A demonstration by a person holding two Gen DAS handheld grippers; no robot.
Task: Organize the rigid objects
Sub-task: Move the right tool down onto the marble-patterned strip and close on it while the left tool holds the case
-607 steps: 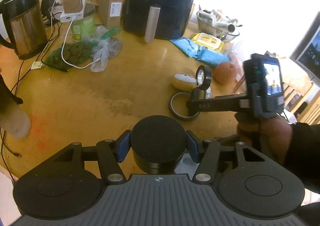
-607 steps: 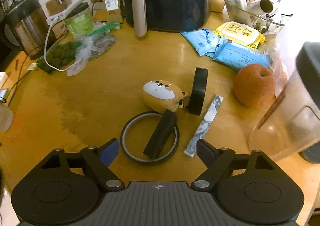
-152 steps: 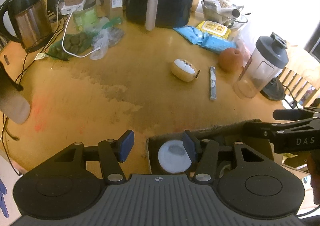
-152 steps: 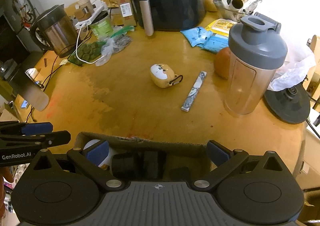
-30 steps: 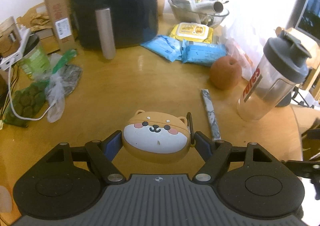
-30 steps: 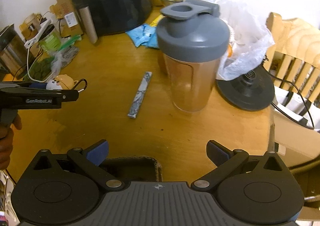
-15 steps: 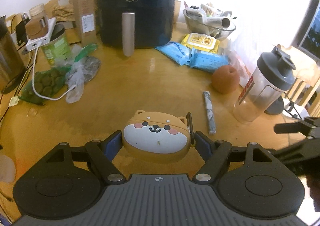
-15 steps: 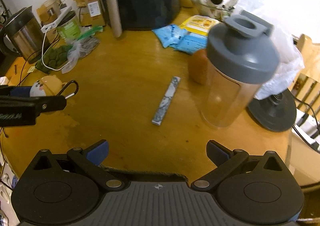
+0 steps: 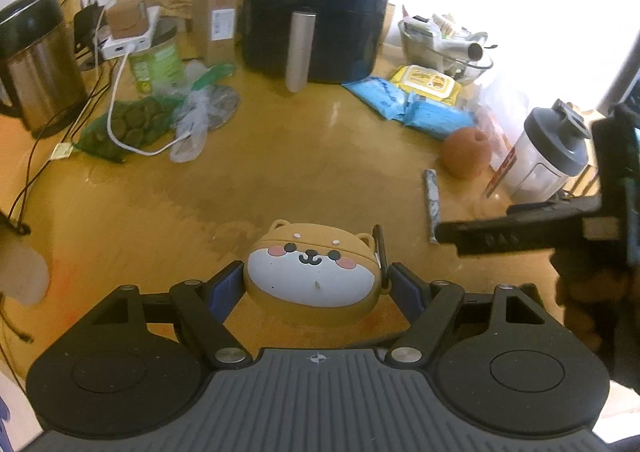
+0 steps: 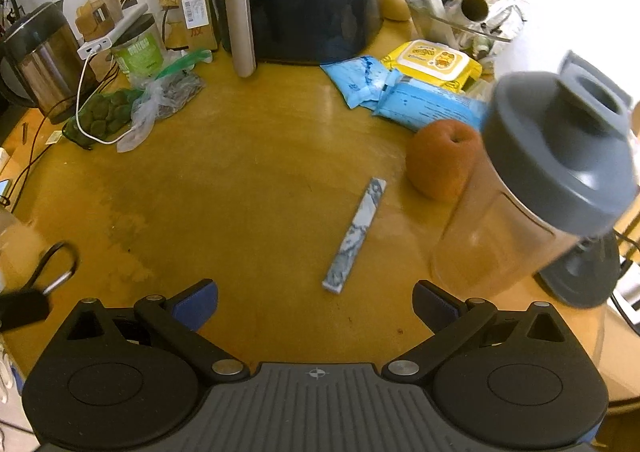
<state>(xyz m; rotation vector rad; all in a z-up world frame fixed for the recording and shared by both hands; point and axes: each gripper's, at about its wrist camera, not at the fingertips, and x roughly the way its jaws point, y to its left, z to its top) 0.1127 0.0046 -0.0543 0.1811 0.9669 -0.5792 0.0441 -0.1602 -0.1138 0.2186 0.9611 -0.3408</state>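
Left tool (image 9: pixel 316 284) gripped the dog-faced case (image 9: pixel 314 272) by its sides, lifted clear of the tabletop (image 9: pixel 240 180), presumably for carrying to storage. Right tool (image 10: pixel 316 302) was open and empty, aimed at the marbled stick (image 10: pixel 356 234), probably next.

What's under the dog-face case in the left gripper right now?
The dog-face case is clamped in the left gripper, above bare wooden table. A dark edge shows below; what lies directly under is hidden.
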